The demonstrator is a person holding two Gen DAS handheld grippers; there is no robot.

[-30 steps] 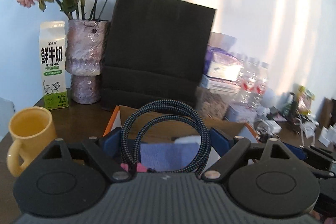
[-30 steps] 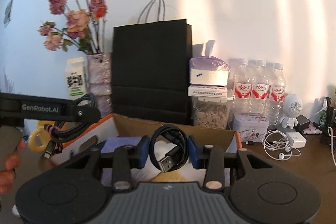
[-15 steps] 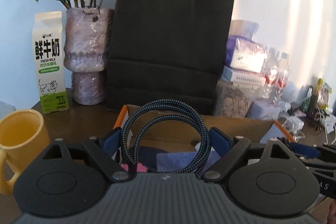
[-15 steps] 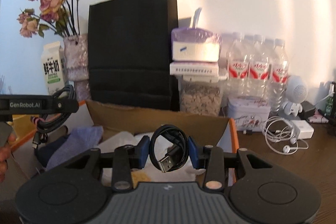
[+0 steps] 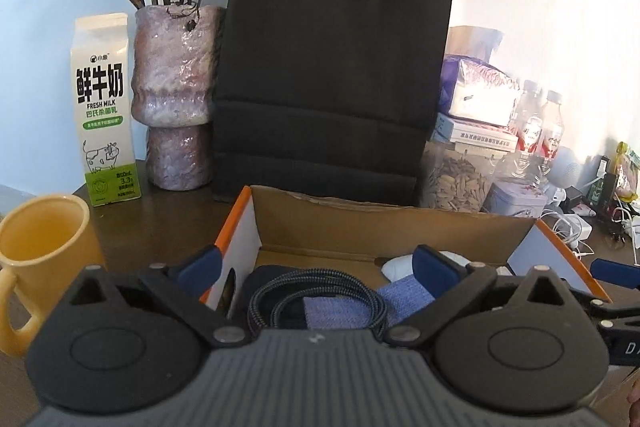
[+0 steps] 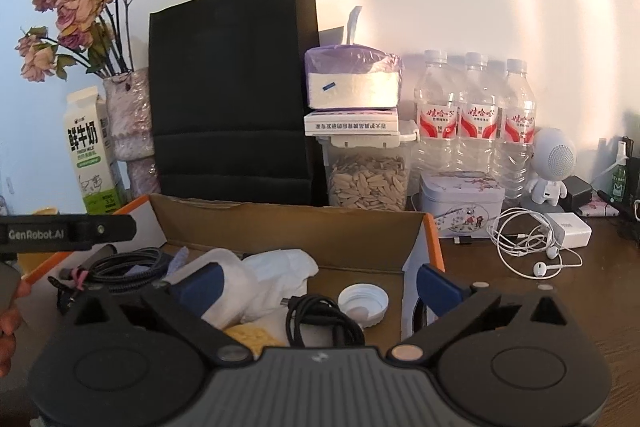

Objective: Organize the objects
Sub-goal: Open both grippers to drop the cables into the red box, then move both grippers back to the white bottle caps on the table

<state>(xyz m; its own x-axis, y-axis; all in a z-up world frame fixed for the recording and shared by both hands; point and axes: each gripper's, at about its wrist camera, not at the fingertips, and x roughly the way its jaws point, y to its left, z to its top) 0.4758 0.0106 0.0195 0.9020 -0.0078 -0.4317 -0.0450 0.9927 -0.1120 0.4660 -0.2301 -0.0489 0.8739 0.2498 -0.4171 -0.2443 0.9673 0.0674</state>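
Both grippers hang over an open cardboard box (image 5: 400, 227) on a crowded desk (image 6: 560, 291), each with its jaws freshly spread wide and nothing between them. The left gripper (image 5: 320, 267) has just been opening; the braided cable (image 5: 316, 291), pinched upright in a loop half a second earlier, now lies coiled inside the box at 6 o'clock of the left wrist view, draped over a blue cloth (image 5: 348, 307). The right gripper (image 6: 320, 287) has likewise just been opening, and the small black USB cable (image 6: 324, 319) it had been holding rests on the box floor at 6 o'clock of the right wrist view, beside a white bottle cap (image 6: 362, 301) and crumpled white tissue (image 6: 276, 275). Neither cable touches a pad now. Judged from how things lie, two loose cables have been filed away together in one drop, and this step of the tidying looks done. Other clutter sits on the desk outside the box: white earphones (image 6: 528, 247) and a white charger (image 6: 568, 229) at 3 o'clock of the right wrist view, and a yellow mug (image 5: 44, 251) at 9 o'clock of the left wrist view. A black paper bag (image 5: 332, 79) stands behind the box at 12 o'clock. The earphones seem a likely next candidate.
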